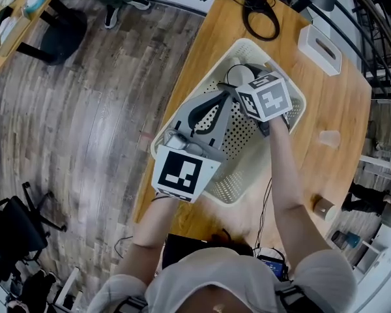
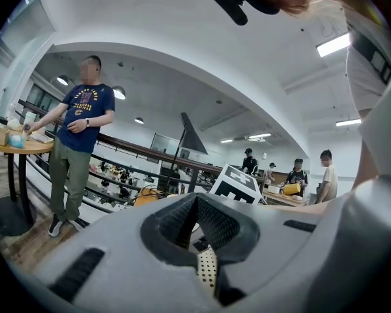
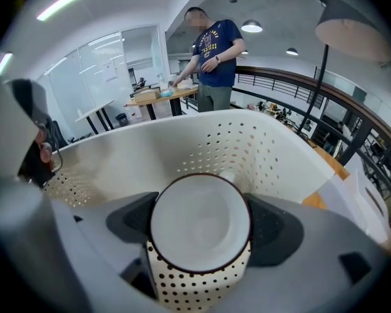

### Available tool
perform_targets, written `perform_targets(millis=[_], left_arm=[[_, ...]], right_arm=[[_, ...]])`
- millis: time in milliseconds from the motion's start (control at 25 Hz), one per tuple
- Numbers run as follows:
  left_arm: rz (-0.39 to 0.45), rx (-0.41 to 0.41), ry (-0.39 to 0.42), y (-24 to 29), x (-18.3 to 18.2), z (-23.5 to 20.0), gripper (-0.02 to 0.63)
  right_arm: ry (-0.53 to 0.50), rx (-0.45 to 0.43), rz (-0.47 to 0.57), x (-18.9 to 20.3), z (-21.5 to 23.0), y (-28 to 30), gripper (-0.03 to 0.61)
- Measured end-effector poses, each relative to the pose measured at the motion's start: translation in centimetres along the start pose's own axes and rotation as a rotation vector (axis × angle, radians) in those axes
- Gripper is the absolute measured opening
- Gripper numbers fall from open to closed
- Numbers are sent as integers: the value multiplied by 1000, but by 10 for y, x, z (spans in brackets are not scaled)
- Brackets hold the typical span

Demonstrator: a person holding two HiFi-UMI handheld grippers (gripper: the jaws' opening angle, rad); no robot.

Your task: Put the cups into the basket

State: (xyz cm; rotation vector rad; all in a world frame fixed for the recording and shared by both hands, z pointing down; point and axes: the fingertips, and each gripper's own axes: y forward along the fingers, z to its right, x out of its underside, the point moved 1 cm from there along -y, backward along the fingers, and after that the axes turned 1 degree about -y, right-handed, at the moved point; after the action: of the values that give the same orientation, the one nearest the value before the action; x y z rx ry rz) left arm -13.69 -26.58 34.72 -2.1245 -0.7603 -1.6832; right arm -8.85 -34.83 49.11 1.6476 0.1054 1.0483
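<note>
A white cup with dark dots and a dark rim (image 3: 200, 230) sits between the jaws of my right gripper (image 3: 200, 222), which is shut on it; the cup's mouth faces the camera. It hangs inside the white perforated basket (image 3: 254, 145). In the head view the cup (image 1: 236, 75) is at the basket's (image 1: 229, 197) far end, under my right gripper (image 1: 240, 85). My left gripper (image 1: 223, 96) reaches over the basket from the near left, jaws together at the tips, nothing held. Through the gap between its pads (image 2: 176, 230) in the left gripper view (image 2: 197, 199), a strip of basket (image 2: 207, 269) shows.
The basket stands on a wooden table (image 1: 342, 103). A clear plastic cup (image 1: 329, 137) and a brown cup (image 1: 324, 207) stand to the basket's right. A white box (image 1: 319, 47) and a black cable (image 1: 260, 15) lie at the far end. A person (image 3: 215, 51) stands by another table.
</note>
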Motion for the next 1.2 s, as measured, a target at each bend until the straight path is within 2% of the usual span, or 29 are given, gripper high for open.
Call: perform_targets(millis=[320, 640, 800, 1200], left_arm=[[-11, 1, 12, 0, 8, 0, 6], [-26, -16, -34, 2, 8, 1, 6], [-30, -8, 1, 1, 13, -1, 6], [-41, -6, 8, -1, 14, 2, 6]], right_arm=[[31, -30, 8, 0, 3, 2, 397], [19, -33, 16, -1, 2, 4, 397], [21, -36, 31, -1, 2, 2, 397], [13, -8, 58, -6, 3, -2, 397]])
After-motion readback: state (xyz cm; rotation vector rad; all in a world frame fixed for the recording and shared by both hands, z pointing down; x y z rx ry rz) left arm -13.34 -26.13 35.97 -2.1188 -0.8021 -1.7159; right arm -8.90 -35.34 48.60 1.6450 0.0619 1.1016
